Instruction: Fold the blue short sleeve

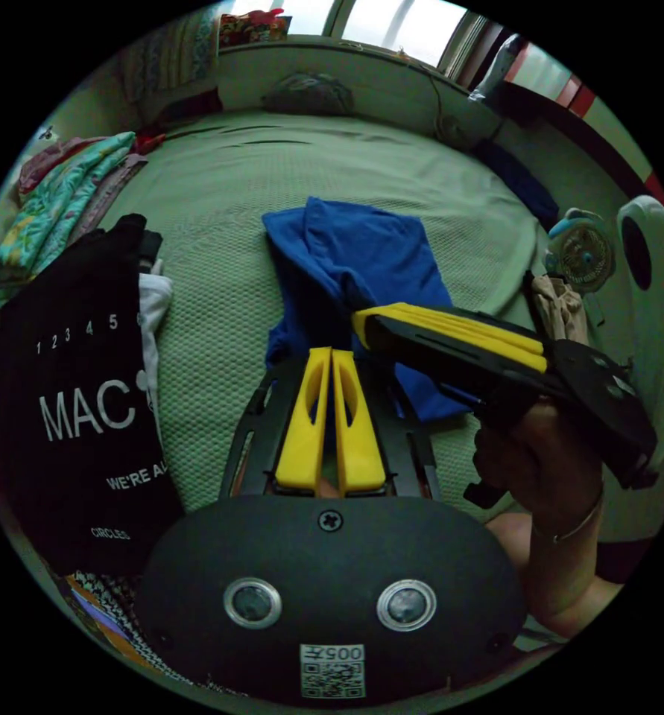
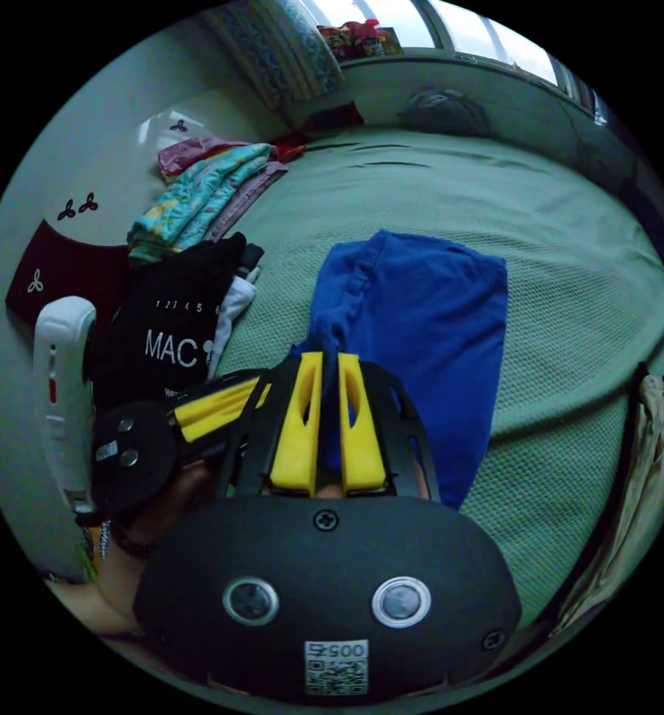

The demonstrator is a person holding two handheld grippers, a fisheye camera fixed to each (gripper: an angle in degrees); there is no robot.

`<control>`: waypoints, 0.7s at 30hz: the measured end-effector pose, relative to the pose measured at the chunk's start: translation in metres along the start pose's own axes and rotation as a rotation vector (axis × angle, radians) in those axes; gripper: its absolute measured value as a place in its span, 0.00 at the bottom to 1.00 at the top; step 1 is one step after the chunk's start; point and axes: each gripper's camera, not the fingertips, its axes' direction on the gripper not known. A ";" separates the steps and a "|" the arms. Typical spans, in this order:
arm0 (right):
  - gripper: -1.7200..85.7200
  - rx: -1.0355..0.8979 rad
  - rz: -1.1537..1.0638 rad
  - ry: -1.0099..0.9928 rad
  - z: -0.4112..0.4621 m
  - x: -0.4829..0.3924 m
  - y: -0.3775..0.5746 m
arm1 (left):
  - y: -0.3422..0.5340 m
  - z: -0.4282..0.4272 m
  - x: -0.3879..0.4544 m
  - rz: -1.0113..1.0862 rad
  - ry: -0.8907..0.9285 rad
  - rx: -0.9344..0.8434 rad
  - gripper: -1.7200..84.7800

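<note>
The blue short-sleeve shirt [image 1: 361, 253] [image 2: 421, 313] lies partly folded on the green bed cover [image 1: 220, 223] [image 2: 555, 246], its near end bunched up. In the left gripper view my left gripper [image 1: 331, 356] has its yellow jaws shut on that near edge. The right gripper [image 1: 361, 322] reaches in from the right, held by a hand, with its tips on the same bunched cloth. In the right gripper view my right gripper [image 2: 330, 361] is shut on a ridge of blue fabric. The left gripper [image 2: 223, 406] lies close beside it on the left.
A black printed shirt [image 1: 78, 402] [image 2: 175, 328] tops a stack at the bed's left side. Colourful folded clothes [image 1: 56, 201] [image 2: 197, 194] sit beyond it. A small fan [image 1: 581, 253] and beige cloth [image 1: 563, 305] [image 2: 652, 447] stand on the right. A grey bundle [image 1: 309, 93] lies under the window.
</note>
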 end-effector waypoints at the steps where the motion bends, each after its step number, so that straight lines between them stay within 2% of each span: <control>1: 0.08 0.017 0.016 -0.005 -0.003 0.006 -0.004 | -0.002 0.004 -0.001 -0.009 0.029 -0.005 0.01; 6: 0.13 0.071 0.058 -0.042 -0.007 0.020 -0.017 | -0.011 0.023 0.002 -0.015 0.102 -0.048 0.01; 13: 0.16 -0.081 -0.056 0.032 0.034 0.004 -0.028 | -0.020 0.042 0.016 0.037 0.050 -0.066 0.01; 21: 0.15 -0.107 -0.084 -0.069 0.038 0.009 -0.030 | -0.026 0.051 0.029 0.048 0.050 -0.060 0.01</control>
